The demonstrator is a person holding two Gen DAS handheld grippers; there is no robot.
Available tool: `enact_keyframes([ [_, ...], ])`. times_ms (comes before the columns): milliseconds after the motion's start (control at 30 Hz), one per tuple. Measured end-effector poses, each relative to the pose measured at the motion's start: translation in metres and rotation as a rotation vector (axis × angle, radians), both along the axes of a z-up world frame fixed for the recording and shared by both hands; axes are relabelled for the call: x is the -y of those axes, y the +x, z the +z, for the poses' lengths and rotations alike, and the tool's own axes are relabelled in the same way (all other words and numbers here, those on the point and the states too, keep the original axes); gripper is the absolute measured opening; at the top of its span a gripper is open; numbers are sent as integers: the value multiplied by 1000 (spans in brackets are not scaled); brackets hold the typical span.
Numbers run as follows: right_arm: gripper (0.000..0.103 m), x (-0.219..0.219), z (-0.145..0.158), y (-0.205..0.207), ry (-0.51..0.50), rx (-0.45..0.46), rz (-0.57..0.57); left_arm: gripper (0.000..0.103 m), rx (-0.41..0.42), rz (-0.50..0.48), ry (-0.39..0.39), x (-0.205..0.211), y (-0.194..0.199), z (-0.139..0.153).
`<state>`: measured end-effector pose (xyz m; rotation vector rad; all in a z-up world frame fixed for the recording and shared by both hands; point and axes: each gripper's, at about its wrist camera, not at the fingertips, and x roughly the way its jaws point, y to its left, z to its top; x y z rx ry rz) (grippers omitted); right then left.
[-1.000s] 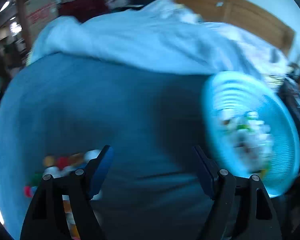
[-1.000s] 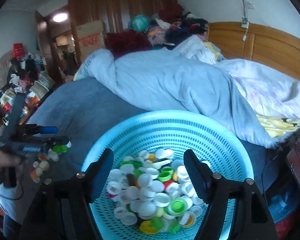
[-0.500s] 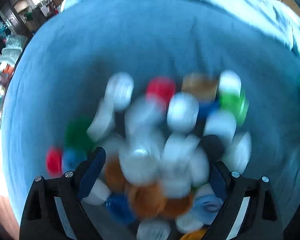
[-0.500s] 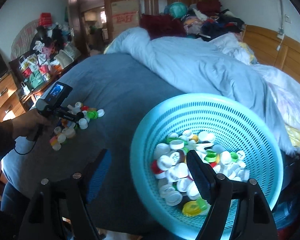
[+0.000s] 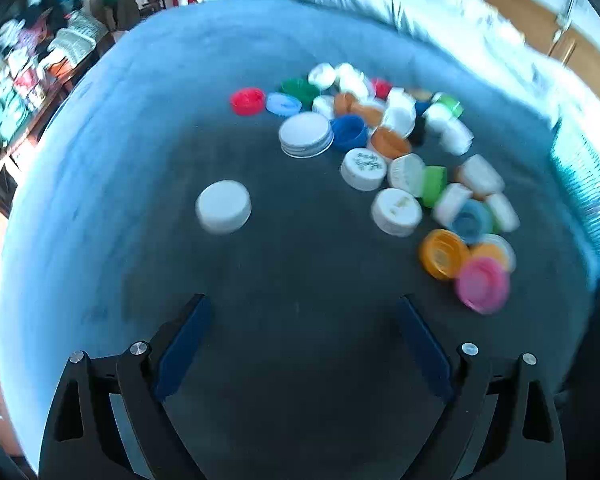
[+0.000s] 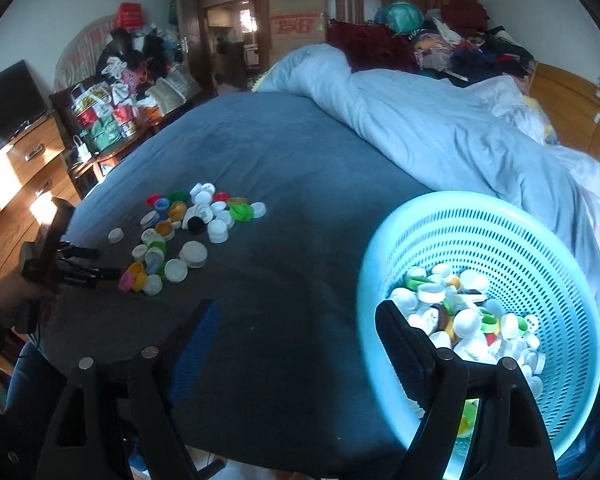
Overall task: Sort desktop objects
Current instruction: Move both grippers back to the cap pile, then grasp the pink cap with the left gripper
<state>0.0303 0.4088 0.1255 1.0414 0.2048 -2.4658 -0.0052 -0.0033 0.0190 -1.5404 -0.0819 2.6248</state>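
A heap of loose bottle caps (image 5: 380,140) in white, orange, green, blue and red lies on the dark blue bed sheet (image 5: 300,260). One white cap (image 5: 223,207) sits apart to its left, and a pink cap (image 5: 482,285) marks its near right end. My left gripper (image 5: 302,300) hovers short of the heap, open and empty. The right wrist view shows the same heap (image 6: 188,224) with the left gripper (image 6: 106,263) beside it. My right gripper (image 6: 296,306) is over the sheet, its jaws opening with nothing between them. Its right finger overlaps the light blue mesh basket (image 6: 500,232), which holds many caps (image 6: 460,320).
A rumpled pale blue duvet (image 6: 440,128) covers the far half of the bed. A wooden dresser (image 6: 16,168) and piled bags (image 6: 108,112) stand left of the bed, a wooden headboard (image 6: 572,92) at the right. A hand and dark sleeve hold the left gripper.
The left gripper swung away from the basket to the loose caps, then drew back so they lie ahead and to its right. The right gripper shifted left, leaving the basket at its right side.
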Motion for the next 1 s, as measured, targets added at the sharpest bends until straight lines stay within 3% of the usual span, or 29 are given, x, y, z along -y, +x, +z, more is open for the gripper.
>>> enact_keyframes([
  [200,84,61,-71,-9,39,127,164,89,-74,-88,220,-23,17,10],
  [400,79,83,-134,-22,91,215,161,88,-83,-136,268,-69,14,0],
  [433,80,81,-139,-22,83,222,163,83,-83,-134,279,-69,16,-1],
  [500,81,76,-143,-23,45,222,157,64,-95,-115,281,-71,12,-4],
  [567,81,70,-144,-25,9,237,145,32,-102,-85,300,-70,12,-6],
  [600,81,69,-145,-24,5,235,146,28,-106,-70,319,-68,9,-7],
  [833,82,72,-138,-20,23,211,138,26,-151,-54,326,-62,25,0],
  [867,79,73,-133,-19,27,203,136,26,-173,-43,327,-59,30,5],
  [900,69,75,-128,-17,27,182,142,26,-195,-23,325,-54,35,10],
  [933,65,80,-121,-14,31,154,158,26,-211,-2,320,-49,39,13],
  [1000,64,93,-110,-12,20,121,204,26,-240,59,312,-35,46,16],
])
